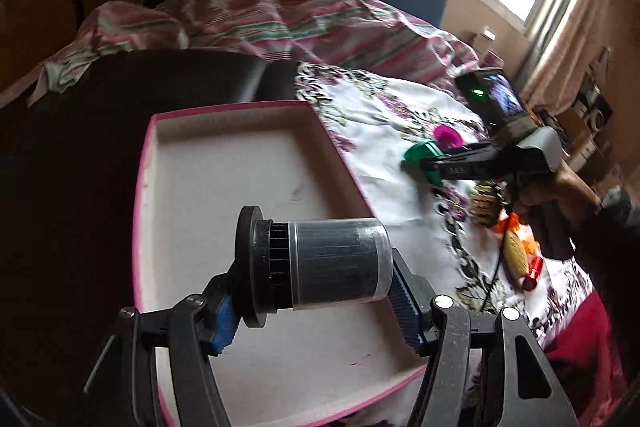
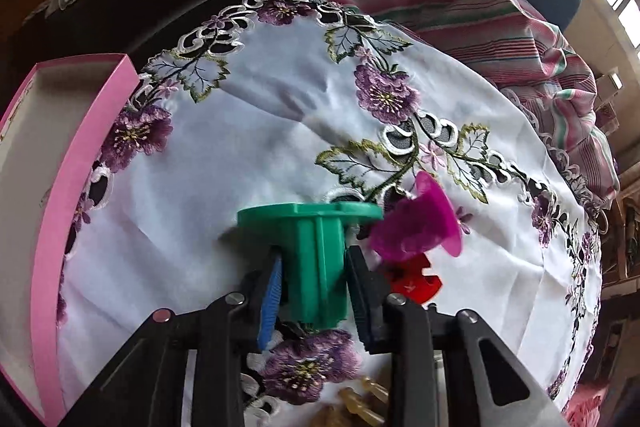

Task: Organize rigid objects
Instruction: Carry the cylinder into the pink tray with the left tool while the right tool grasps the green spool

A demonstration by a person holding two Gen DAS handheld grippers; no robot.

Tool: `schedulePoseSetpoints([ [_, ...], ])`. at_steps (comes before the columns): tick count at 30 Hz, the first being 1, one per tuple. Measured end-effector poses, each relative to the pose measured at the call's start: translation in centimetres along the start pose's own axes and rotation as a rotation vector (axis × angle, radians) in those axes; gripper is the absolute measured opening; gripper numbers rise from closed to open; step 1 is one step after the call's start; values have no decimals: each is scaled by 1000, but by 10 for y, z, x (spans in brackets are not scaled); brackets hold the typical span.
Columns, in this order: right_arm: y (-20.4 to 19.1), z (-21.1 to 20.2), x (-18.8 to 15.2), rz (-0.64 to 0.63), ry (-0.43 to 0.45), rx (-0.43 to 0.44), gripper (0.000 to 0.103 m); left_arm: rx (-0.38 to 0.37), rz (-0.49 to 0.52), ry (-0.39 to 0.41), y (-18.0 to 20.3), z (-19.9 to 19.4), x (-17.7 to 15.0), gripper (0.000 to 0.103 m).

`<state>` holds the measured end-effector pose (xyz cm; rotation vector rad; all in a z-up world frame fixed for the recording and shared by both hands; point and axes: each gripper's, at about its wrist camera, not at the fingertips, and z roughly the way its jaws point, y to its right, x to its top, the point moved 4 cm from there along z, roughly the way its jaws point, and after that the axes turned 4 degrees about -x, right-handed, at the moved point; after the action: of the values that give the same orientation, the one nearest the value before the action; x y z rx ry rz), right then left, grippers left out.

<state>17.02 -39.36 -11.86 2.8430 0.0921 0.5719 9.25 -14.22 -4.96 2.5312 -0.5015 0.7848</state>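
While left gripper [image 1: 312, 291] clamps black spool [image 1: 316, 263] over pink box [image 1: 224, 107], right gripper [image 2: 314, 287] clasps green spool [image 2: 316, 251] beside box; next: lower, release black spool inside.

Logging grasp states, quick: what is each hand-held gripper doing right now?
Left hand-held gripper: closed on the black cylinder, over the pink box.
Right hand-held gripper: closed on the green plastic piece, above the embroidered cloth.

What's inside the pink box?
The pink box looks bare inside: only its white floor with a few small marks. The black cylinder in the left hand-held gripper hangs over it and hides the part beneath, so that spot can't be checked.
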Motion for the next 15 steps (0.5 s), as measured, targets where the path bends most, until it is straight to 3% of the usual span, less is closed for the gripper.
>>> schedulePoseSetpoints([
  [5,-14,-34,-13,48,68,45,30,24,-41,10,-20,-2,-1,65],
  [8,-34,-51,-33,56,76,115,30,31,-68,6,-30,-3,0,65],
  [15,-67,-42,-67,35,72,126,30,39,-106,25,-52,-6,12,65],
])
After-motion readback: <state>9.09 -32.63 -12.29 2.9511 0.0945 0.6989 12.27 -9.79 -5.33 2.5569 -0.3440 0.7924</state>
